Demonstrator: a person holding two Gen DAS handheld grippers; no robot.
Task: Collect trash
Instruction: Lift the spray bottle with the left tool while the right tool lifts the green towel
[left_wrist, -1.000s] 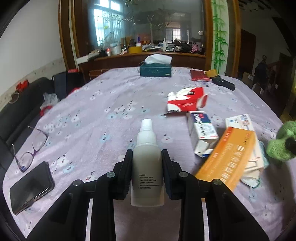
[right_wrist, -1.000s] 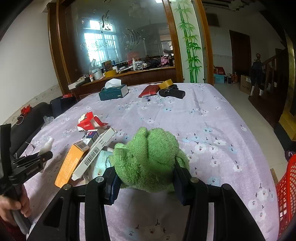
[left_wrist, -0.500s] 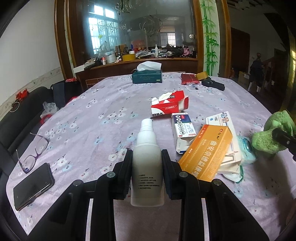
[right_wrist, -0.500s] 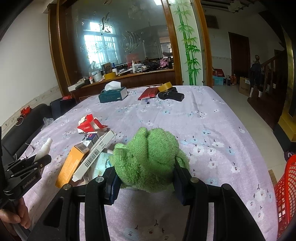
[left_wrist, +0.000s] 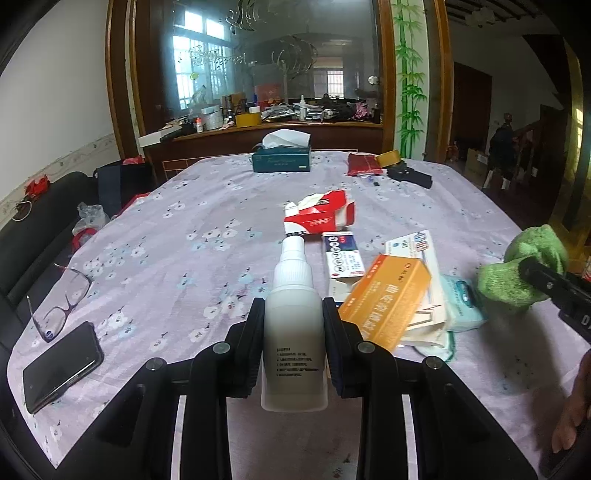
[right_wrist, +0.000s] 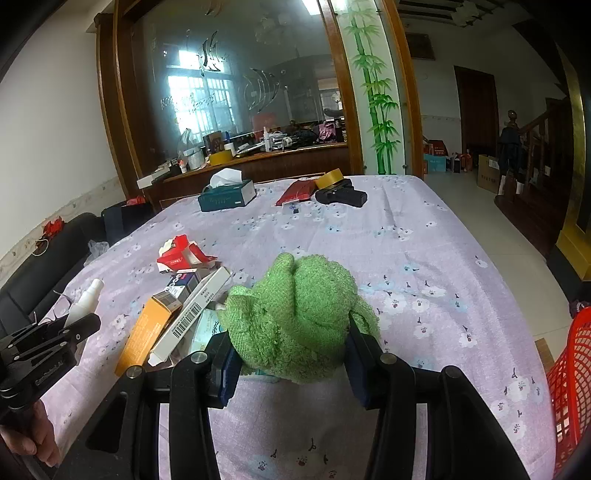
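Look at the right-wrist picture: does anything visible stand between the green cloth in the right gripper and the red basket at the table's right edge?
Nothing visible does. The right gripper holds the green cloth, and only bare tablecloth lies between it and the red basket.

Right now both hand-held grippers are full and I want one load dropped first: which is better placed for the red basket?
Right. The right hand-held gripper, holding the green cloth, is beside the red basket; the left one, holding the spray bottle, is farther.
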